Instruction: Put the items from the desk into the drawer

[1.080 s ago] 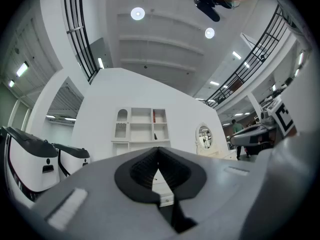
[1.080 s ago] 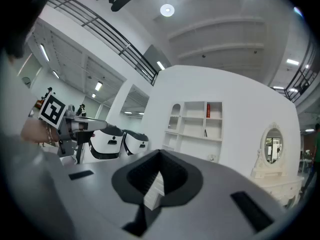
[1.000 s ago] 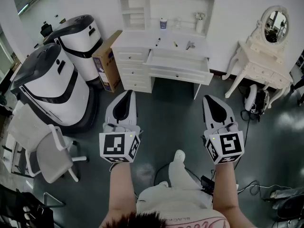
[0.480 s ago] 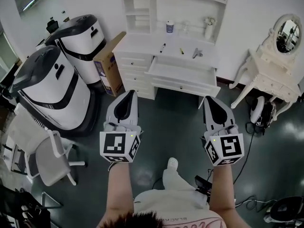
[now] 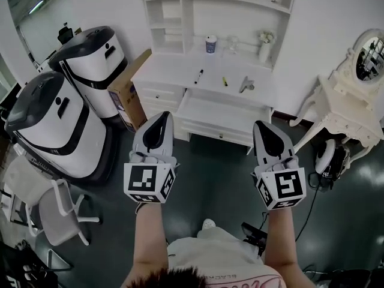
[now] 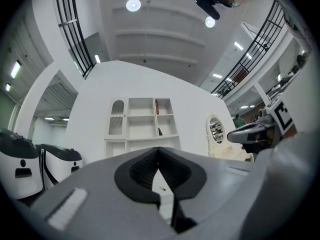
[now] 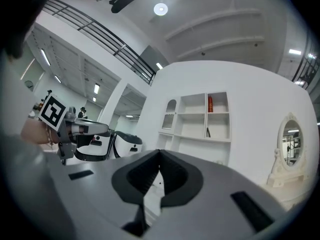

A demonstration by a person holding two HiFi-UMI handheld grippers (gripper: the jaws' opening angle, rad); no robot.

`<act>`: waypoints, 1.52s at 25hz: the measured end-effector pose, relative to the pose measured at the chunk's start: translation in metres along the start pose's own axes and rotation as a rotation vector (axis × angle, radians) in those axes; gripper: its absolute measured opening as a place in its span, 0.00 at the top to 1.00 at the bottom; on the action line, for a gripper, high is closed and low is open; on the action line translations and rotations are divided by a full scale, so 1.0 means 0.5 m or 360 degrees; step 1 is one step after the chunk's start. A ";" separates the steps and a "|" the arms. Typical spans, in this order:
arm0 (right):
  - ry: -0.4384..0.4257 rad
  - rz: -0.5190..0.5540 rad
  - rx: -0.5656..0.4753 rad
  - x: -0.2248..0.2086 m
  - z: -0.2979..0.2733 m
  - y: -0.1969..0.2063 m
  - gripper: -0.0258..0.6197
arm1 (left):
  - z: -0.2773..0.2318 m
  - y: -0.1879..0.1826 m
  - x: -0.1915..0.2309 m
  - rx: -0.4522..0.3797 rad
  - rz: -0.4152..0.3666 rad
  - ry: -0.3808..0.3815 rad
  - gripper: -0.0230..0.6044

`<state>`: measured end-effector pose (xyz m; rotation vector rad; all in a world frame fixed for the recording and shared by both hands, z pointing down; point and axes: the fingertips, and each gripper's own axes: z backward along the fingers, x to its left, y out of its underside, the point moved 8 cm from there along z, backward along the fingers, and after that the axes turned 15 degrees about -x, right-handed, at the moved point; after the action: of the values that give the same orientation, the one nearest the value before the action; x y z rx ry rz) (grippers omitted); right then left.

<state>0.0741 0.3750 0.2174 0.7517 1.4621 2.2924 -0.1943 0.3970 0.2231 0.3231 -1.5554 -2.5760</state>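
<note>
A white desk (image 5: 180, 71) with a shelf unit stands ahead, and its wide drawer (image 5: 221, 116) is pulled open. On the desktop lie a black marker (image 5: 198, 75), a small yellow item (image 5: 225, 81) and a grey metal item (image 5: 245, 86). Further back stand a blue-banded cup (image 5: 210, 44), a clear glass (image 5: 233, 43) and a white vase (image 5: 264, 51). My left gripper (image 5: 163, 115) and right gripper (image 5: 261, 125) are held side by side in the air short of the drawer. Both are shut and hold nothing. In the left gripper view the left gripper (image 6: 159, 149) has its jaws touching, and so does the right gripper (image 7: 160, 152) in the right gripper view.
Two large white-and-black machines (image 5: 90, 56) (image 5: 45, 125) stand at the left, with a cardboard box (image 5: 125, 90) against the desk. An office chair (image 5: 57, 212) is at lower left. A white vanity table with a mirror (image 5: 351, 98) is at the right. Cables (image 5: 327, 161) lie on the dark floor.
The desk and open drawer have come nearer and lower in the head view as the person walks forward. Both grippers stay shut and keep their places.
</note>
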 end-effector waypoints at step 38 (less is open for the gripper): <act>0.0276 -0.0004 0.0223 -0.309 -0.542 0.365 0.95 | -0.644 0.441 0.240 0.0180 0.0062 0.0249 0.95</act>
<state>0.0431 0.0163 0.2508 0.5999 1.7138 2.3214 -0.2357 -0.0076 0.2583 0.4878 -1.6370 -2.3752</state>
